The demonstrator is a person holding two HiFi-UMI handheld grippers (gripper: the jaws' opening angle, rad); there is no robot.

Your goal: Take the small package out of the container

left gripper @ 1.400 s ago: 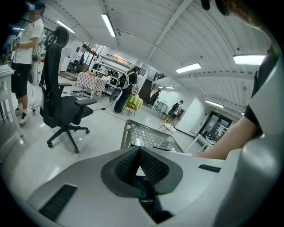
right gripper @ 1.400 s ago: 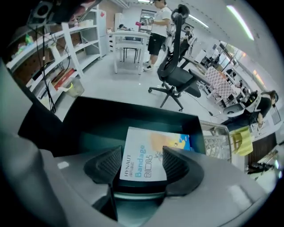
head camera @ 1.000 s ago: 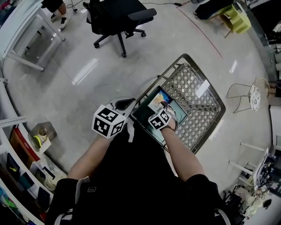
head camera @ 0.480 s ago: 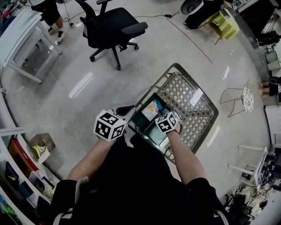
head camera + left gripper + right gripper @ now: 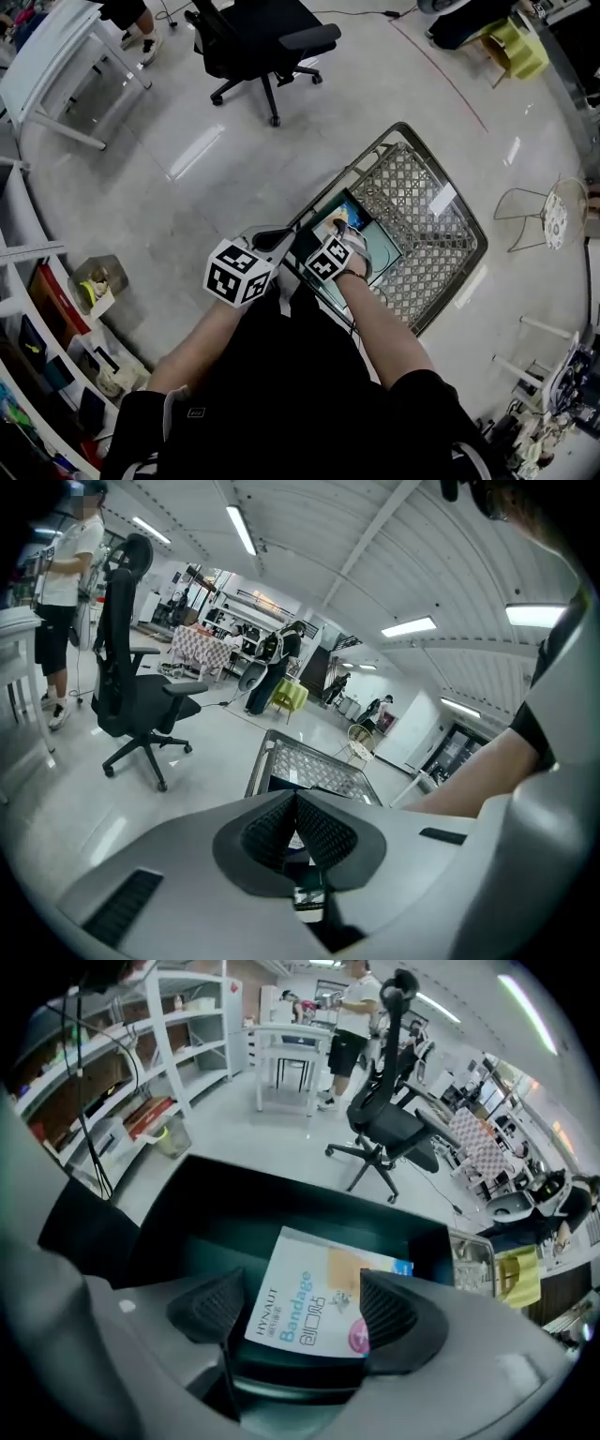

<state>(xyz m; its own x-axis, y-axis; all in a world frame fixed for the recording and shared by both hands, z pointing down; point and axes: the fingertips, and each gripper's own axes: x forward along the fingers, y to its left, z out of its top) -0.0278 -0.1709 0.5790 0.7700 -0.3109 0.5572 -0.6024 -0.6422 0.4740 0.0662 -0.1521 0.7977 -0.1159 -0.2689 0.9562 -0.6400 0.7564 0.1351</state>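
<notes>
Step in hand: lining up on the small white-and-blue bandage package (image 5: 323, 1302); no grip made, nothing lifted yet, by the look of it.
Package: flat on the floor of the dark teal plastic container (image 5: 281, 1194), itself set in the near end of the wire metal shopping cart (image 5: 422, 225).
Right gripper (image 5: 302, 1293): released, pointing steeply down into the container, jaws spread wide and just been opening, one to each side of the package without pressing on it; right pad close to the package's edge, left pad apart from it.
Left gripper (image 5: 296, 803): clenched on nothing, pads together, held outside the cart's near corner, away from the container.
Next move, as a judgement: lower a little so both pads bracket the package's edges, close on it, then raise it straight up clear of the container wall; thin flat box, so likely to tip or slide if caught by one edge only.
Against the earlier frames: package in the same place on the container floor; right gripper half a second ago off to the package's right, now over its near edge; left gripper in much the same spot by the cart's corner.
</notes>
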